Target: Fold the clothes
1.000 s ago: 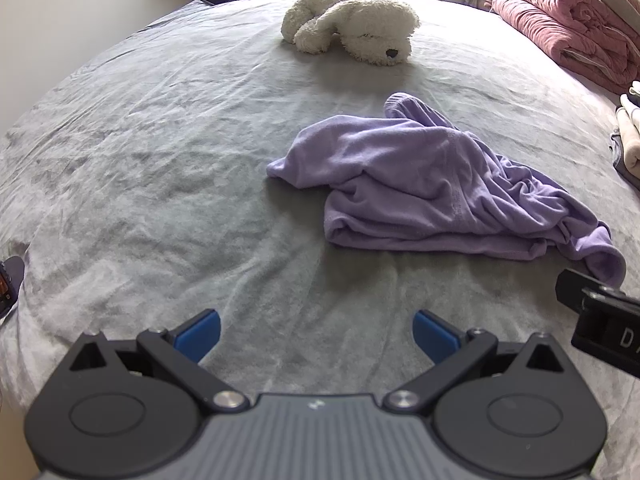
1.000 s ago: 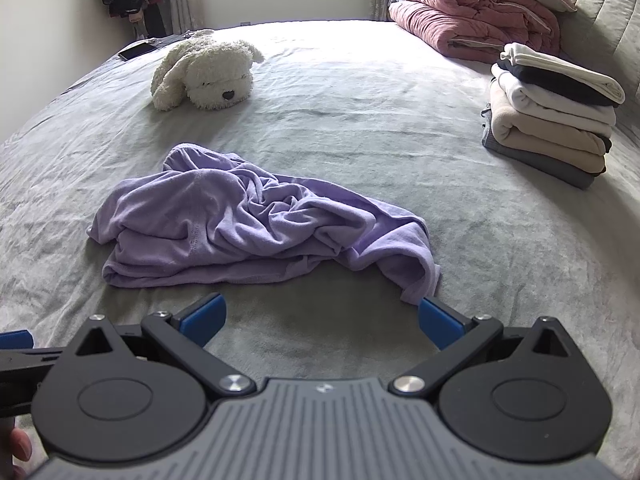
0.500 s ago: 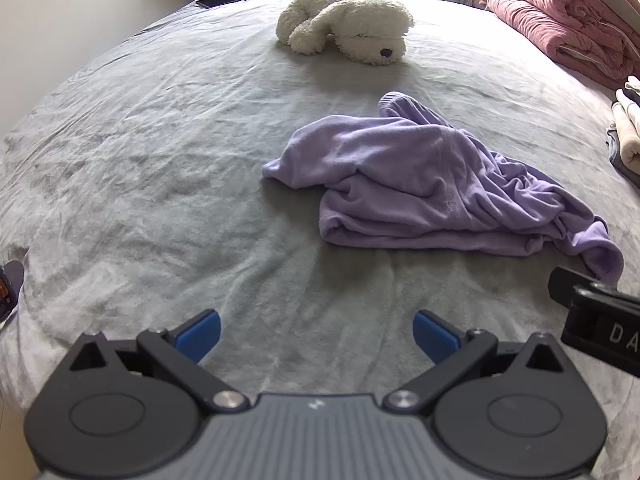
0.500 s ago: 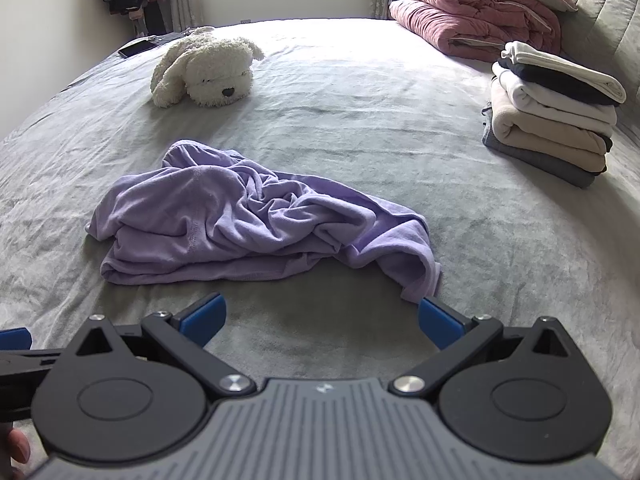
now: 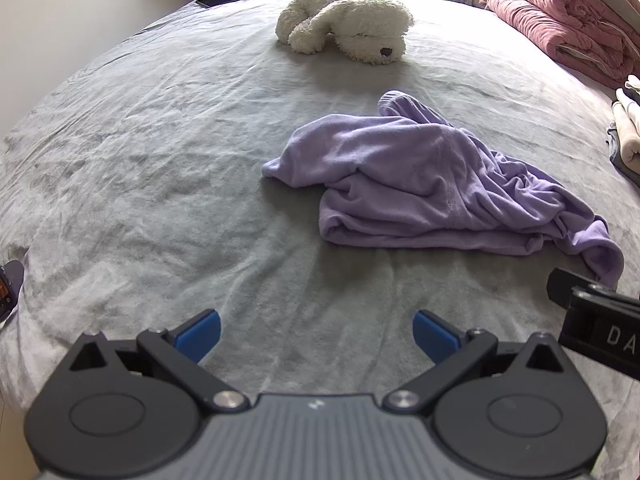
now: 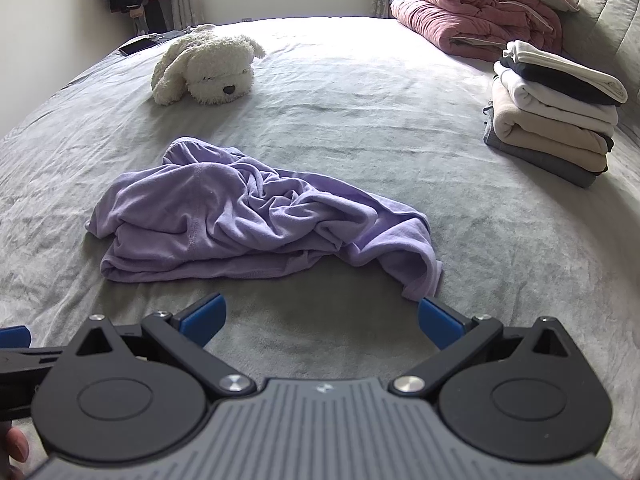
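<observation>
A crumpled lilac garment [image 5: 432, 184] [image 6: 248, 220] lies in a heap on the grey bed [image 5: 140, 152] [image 6: 380, 120]. My left gripper [image 5: 316, 334] hovers open over bare blanket, short of the garment's near-left side, nothing between its blue pads. My right gripper [image 6: 322, 320] is open too, just in front of the garment's near edge; its right pad [image 6: 438, 320] sits close below the hanging lilac corner [image 6: 420, 280], and I cannot tell if they touch. The right gripper's black body [image 5: 596, 328] shows at the left view's right edge.
A white plush dog [image 5: 348, 24] [image 6: 208, 70] lies further back. A stack of folded clothes [image 6: 556, 116] stands at the right, with a rolled pink quilt [image 6: 480, 16] behind it. A dark phone [image 6: 138, 45] rests at the far left edge of the bed.
Both grippers have crept forward toward the lilac garment, which appears slightly nearer and larger. Both stay open. The garment itself has not moved.
</observation>
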Demonstrator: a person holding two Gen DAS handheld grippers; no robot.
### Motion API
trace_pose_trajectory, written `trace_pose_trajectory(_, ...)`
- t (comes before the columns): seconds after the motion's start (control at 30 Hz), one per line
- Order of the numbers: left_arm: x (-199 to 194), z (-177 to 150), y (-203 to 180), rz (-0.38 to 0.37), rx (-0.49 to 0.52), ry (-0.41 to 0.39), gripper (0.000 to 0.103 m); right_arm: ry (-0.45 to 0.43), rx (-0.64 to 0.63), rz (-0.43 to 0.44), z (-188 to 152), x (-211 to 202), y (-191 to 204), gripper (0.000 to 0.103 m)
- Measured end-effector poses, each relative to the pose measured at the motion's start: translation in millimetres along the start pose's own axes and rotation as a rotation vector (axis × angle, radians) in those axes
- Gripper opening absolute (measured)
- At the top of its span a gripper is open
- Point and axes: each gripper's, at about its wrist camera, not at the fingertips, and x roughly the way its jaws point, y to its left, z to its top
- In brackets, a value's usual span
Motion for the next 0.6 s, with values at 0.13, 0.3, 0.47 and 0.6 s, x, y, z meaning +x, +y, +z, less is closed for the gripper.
trace_pose_trajectory(0.13, 0.3, -0.3, -0.4, 0.002, 0.0, 0.0, 0.102, 0.001, 0.0, 0.0, -0.1, 0.2, -0.3, 0.103)
trace_pose_trajectory(0.3, 0.7, -0.3, -1.1, 0.003, -0.001, 0.001, 0.102, 0.002, 0.0, 0.0, -0.1, 0.3, -0.5, 0.103)
trace_pose_trajectory(0.47, 0.9, -0.4, -0.2, 0.004, -0.003, 0.002, 0.102, 0.002, 0.001, -0.002, 0.1, 0.7, -0.8, 0.103)
trace_pose_trajectory(0.6, 0.8, 0.1, 1.3, 0.003, -0.007, 0.002, 0.102, 0.002, 0.001, -0.004, 0.1, 0.8, -1.3, 0.103)
